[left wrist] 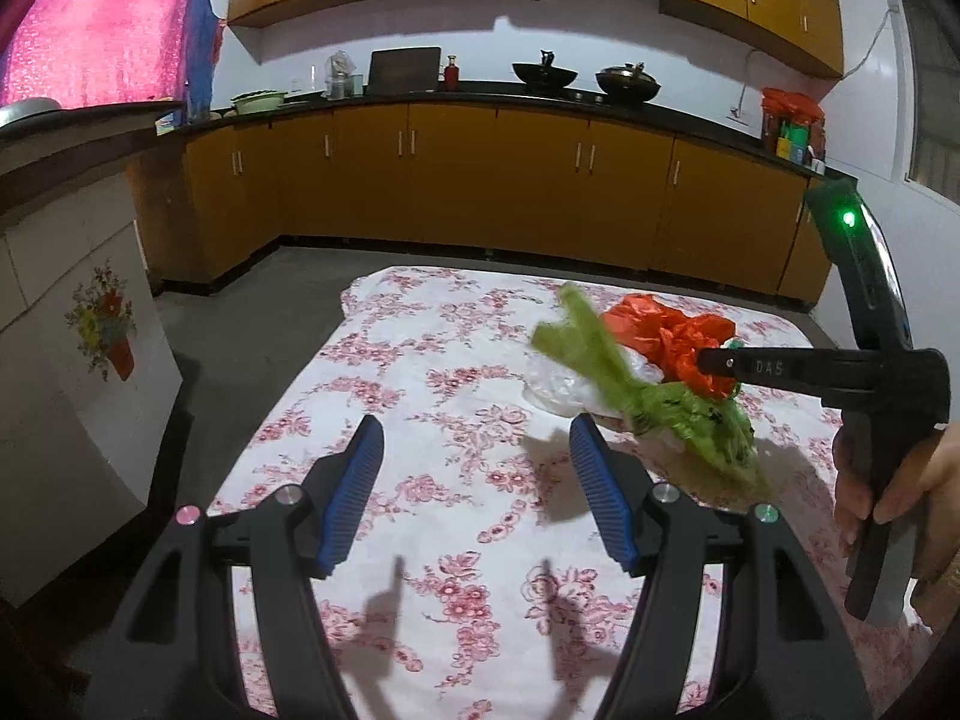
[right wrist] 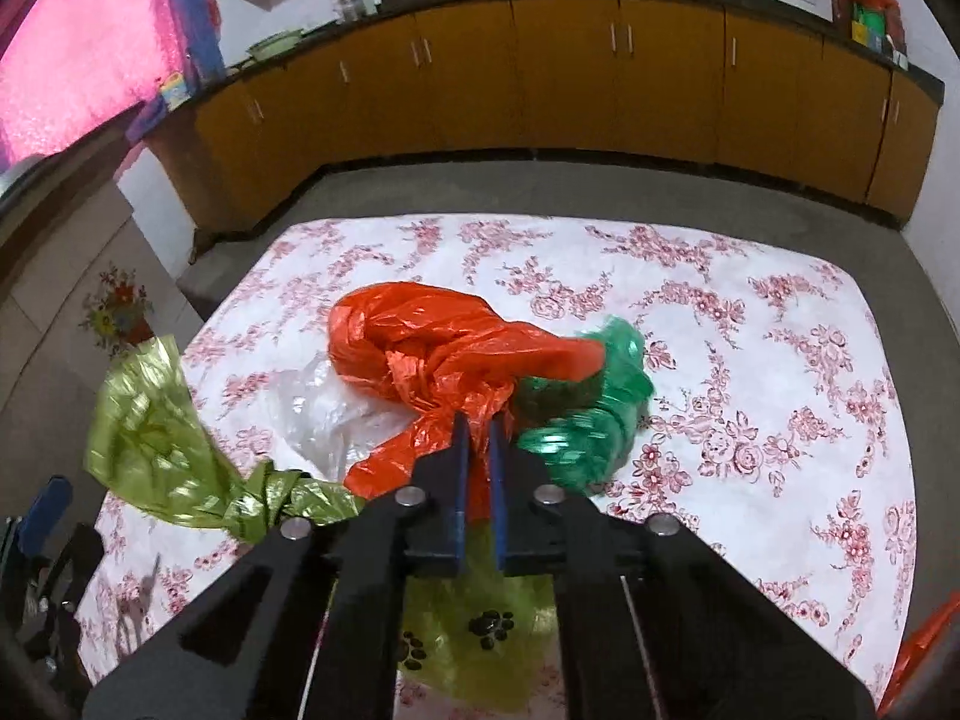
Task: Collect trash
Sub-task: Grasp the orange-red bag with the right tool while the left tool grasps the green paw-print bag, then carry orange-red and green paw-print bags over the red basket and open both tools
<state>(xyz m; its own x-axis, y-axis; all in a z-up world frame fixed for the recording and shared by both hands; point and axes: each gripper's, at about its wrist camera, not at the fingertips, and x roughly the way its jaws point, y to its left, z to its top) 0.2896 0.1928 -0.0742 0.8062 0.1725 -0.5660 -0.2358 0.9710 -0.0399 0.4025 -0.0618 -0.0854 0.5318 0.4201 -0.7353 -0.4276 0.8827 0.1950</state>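
Observation:
A bundle of plastic bags hangs over the floral tablecloth [left wrist: 420, 480]: an orange bag [right wrist: 432, 348], an olive-green bag with black paw prints [right wrist: 156, 450], a dark green bag [right wrist: 600, 408] and a clear bag [right wrist: 324, 414]. My right gripper [right wrist: 478, 420] is shut on the orange bag, with the olive-green bag draped under it. In the left wrist view the right gripper [left wrist: 720, 363] holds the orange bag [left wrist: 672, 336] and the olive-green bag [left wrist: 606, 360] at the right. My left gripper [left wrist: 477, 438] is open and empty, left of the bundle.
The table [right wrist: 780, 360] stands in a kitchen. Wooden cabinets [left wrist: 480, 180] run along the far wall under a dark counter with woks [left wrist: 543, 75]. A white cabinet with a flower decal [left wrist: 102, 324] stands at the left.

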